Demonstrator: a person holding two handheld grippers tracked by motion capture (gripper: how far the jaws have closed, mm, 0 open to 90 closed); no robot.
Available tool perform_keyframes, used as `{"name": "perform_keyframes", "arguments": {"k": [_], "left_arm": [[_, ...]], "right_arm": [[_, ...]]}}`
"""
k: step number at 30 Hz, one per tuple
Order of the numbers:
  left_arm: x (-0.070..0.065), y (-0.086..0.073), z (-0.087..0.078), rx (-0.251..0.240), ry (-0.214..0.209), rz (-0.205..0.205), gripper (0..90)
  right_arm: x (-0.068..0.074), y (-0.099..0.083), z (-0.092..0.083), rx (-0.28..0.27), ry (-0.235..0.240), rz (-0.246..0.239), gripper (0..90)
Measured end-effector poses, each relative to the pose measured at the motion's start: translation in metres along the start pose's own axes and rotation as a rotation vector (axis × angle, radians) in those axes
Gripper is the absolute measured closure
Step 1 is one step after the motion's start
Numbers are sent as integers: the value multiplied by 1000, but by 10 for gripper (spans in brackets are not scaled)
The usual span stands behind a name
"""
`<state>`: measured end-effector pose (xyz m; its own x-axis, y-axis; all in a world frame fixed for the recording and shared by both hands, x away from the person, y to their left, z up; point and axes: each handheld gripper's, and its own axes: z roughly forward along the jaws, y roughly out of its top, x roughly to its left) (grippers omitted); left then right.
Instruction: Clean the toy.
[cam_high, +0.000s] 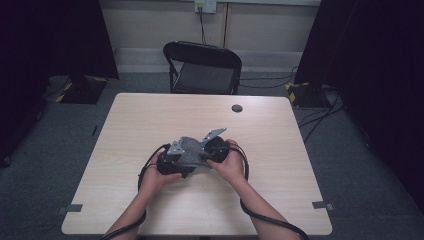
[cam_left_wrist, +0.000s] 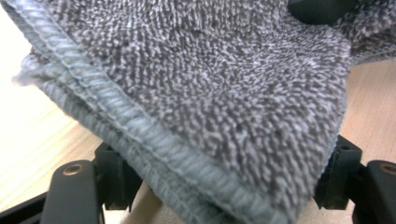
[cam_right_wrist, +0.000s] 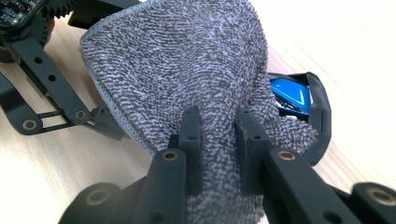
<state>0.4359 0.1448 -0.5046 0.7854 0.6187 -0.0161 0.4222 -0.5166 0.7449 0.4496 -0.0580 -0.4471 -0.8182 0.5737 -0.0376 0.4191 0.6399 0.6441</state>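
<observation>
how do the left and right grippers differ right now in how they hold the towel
The right gripper has its jaws pinched tight on a bunched fold of the grey towel; the left gripper stands wide, with the towel's hemmed edge draped between its jaws. Both are black and meet at the same towel.

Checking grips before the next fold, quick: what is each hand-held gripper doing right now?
Left hand-held gripper: jaws wide apart, the grey towel draped between them; grip cannot be told.
Right hand-held gripper: closed on the grey towel.
</observation>
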Motion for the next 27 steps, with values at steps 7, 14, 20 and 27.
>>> {"name": "perform_keyframes", "arguments": {"k": [7, 14, 20, 27], "left_arm": [[0, 0, 0, -1, -6, -5, 253], [0, 0, 0, -1, -6, -5, 253], [0, 0, 0, -1, -6, -6, 253], [0, 0, 0, -1, -6, -5, 252]], "right_arm": [[-5, -2, -1, 5, -4, 12, 753], [-9, -4, -3, 7, -13, 20, 753], [-14, -6, -5, 6, -21, 38, 753], [-20, -9, -8, 2, -31, 55, 750]]}}
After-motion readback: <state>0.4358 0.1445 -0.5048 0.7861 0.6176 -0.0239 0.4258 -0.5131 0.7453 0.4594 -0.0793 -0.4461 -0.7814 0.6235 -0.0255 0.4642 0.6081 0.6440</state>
